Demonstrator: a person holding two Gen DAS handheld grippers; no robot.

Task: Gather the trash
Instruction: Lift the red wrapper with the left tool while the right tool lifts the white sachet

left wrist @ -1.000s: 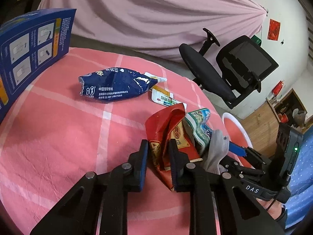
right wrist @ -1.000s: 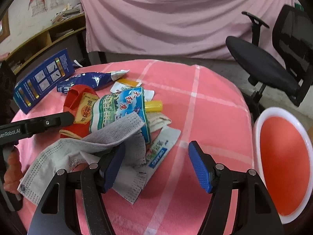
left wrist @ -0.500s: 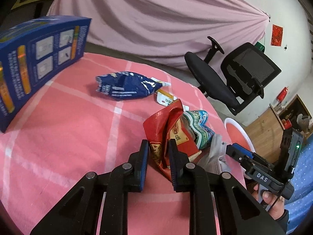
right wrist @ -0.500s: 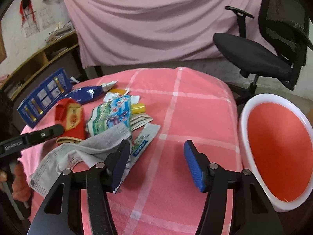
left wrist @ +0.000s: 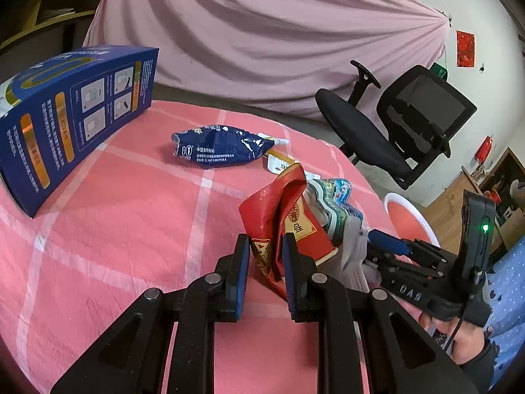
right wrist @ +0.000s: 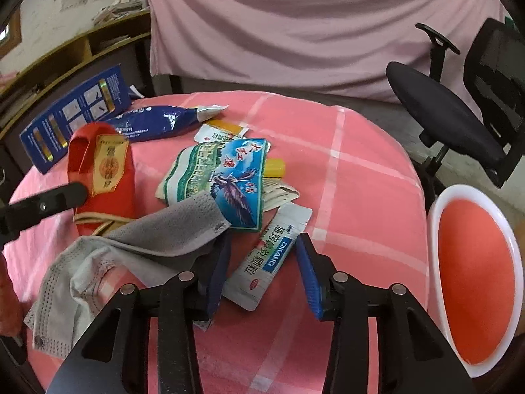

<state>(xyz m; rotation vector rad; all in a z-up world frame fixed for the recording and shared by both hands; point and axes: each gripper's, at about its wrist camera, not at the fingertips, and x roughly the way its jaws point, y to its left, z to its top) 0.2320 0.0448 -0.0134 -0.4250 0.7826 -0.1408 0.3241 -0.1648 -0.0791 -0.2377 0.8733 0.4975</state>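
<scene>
Trash lies scattered over a round desk (right wrist: 361, 151) under pink checked cloth. Left claw (left wrist: 264, 259), lower centre of the left wrist view, is clenched on a crumpled red wrapper (left wrist: 279, 216); both blue pads press its lower edge and the wrapper rises upward from them. In the right wrist view the same wrapper sits at mid left, with a black finger of the left claw crossing it.

Right claw (right wrist: 262, 266), bottom centre of its own view, is closing. A white sachet with blue print (right wrist: 272, 252) lies between its jaws; the pads do not yet press on it. The left finger rests over the edge of a grey face mask (right wrist: 131, 249), which spreads toward the lower left.

Just above the sachet: a green and blue packet with a bird picture (right wrist: 223, 177), partly covered by the mask. A yellow tube (right wrist: 275, 168) pokes out at its right edge.

Farther back, upper left: a dark blue foil bag (right wrist: 154, 123) and beside it a blue carton (right wrist: 75, 111) standing tilted at the desk's edge.

At right edge of frame, off the desk: a white-rimmed red basin (right wrist: 472, 275). Black office chair (right wrist: 459, 108) behind it, pink drape (right wrist: 295, 26) across the back.
</scene>
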